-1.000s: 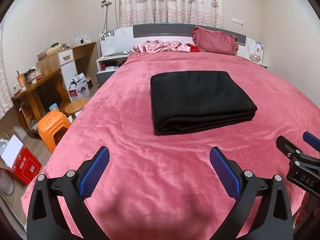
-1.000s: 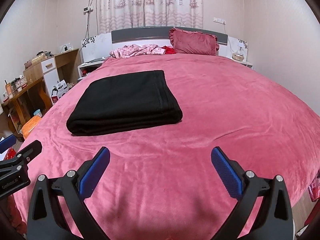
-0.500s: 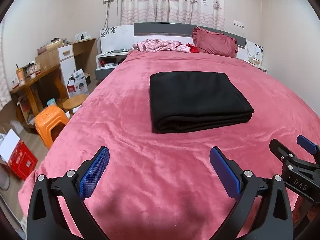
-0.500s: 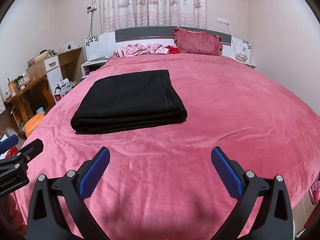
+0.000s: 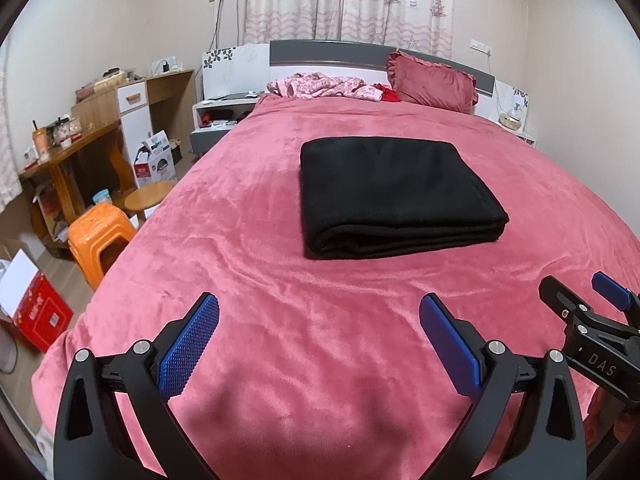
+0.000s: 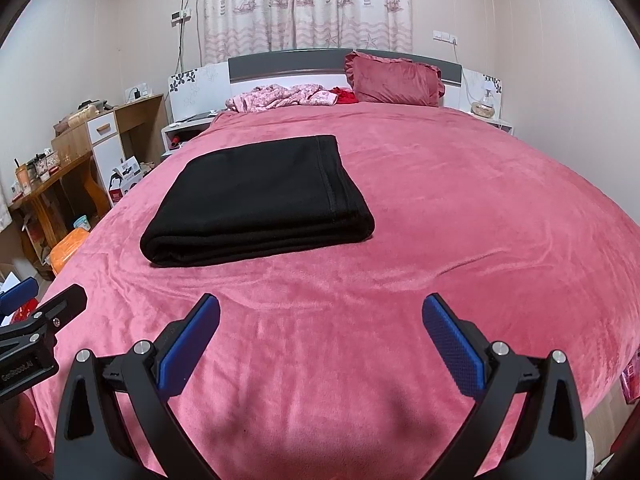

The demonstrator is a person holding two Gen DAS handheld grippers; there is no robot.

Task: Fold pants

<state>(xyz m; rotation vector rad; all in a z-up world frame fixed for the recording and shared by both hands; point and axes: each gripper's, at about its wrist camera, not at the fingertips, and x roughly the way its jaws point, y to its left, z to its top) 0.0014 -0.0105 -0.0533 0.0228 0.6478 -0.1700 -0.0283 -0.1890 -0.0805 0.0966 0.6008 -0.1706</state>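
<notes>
Black pants lie folded into a thick flat rectangle on the pink bed cover, in the middle of the bed. My left gripper hangs open over the cover near the foot of the bed, well short of the pants, with nothing between its blue pads. My right gripper is open too, to the right of the pants and nearer the foot, holding nothing. In the left wrist view the right gripper shows at the right edge. In the right wrist view the left gripper shows at the left edge.
A red pillow and crumpled pink clothes lie at the headboard. Left of the bed stand an orange stool, a round wooden stool, a wooden desk and a red box.
Both grippers have drawn back slightly and tilted, so the pants sit a little farther off. The pants have not moved. Both grippers stayed open.
</notes>
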